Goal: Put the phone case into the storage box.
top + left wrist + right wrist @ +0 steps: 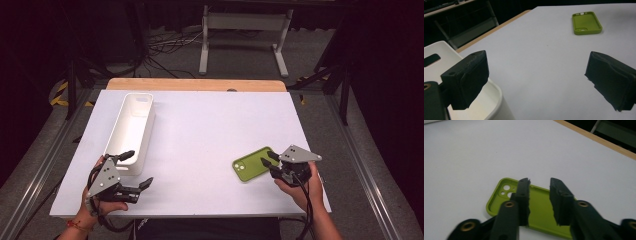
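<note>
1. Right claw [539,195]: narrowed over the green phone case [541,212], jaws apart, seemingly not yet pressing it.
2. Case: flat on the white surface [200,130], near right edge.
3. Left claw [536,82]: spread wide, beside the white bin [131,131].

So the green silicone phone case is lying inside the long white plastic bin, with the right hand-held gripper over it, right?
Not quite: the green silicone phone case lies on the white table, apart from the long white plastic bin, as the high view shows. The right hand-held gripper is over it.
</note>
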Motion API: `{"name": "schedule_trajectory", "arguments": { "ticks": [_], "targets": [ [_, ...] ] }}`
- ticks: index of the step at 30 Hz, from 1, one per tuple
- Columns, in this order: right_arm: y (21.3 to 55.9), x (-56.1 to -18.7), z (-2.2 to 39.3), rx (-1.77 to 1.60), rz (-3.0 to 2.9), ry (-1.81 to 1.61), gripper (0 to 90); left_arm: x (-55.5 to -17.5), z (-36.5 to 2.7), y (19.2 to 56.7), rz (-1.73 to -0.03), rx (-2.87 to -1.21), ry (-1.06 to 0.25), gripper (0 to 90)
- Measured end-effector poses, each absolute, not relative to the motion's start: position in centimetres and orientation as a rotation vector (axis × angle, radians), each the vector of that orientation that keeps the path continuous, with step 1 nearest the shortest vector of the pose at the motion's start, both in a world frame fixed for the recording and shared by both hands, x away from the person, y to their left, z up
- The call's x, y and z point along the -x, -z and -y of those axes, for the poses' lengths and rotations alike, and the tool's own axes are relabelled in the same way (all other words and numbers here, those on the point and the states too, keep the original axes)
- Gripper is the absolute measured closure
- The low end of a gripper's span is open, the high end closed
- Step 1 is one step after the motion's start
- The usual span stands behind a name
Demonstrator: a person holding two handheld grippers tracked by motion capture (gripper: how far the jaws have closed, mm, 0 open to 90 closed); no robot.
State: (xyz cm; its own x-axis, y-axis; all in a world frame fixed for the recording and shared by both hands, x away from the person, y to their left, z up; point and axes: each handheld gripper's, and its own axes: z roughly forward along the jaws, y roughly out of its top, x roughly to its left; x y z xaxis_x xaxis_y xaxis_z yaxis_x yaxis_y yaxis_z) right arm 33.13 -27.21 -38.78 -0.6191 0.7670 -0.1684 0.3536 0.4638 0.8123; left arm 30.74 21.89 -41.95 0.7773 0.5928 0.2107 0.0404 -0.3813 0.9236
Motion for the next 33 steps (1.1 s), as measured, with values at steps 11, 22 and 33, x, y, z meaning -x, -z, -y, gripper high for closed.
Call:
{"name": "schedule_trajectory", "arguments": {
  "ticks": [11,22,33],
  "targets": [
    [38.4,-33.4,27.0,-0.992,-2.369,-0.890,90.0,-30.5,-20.9,42.0,-0.431,-1.900,-0.619,4.4],
    [39.2,-33.7,25.3,-0.974,-2.561,-0.644,90.0,-30.7,-20.3,42.2,-0.407,-1.927,-0.602,4.9],
    [39.1,-33.9,23.2,-0.911,-2.714,-0.451,90.0,-30.9,-20.9,42.4,-0.413,-1.914,-0.559,5.1]
  ]
}}
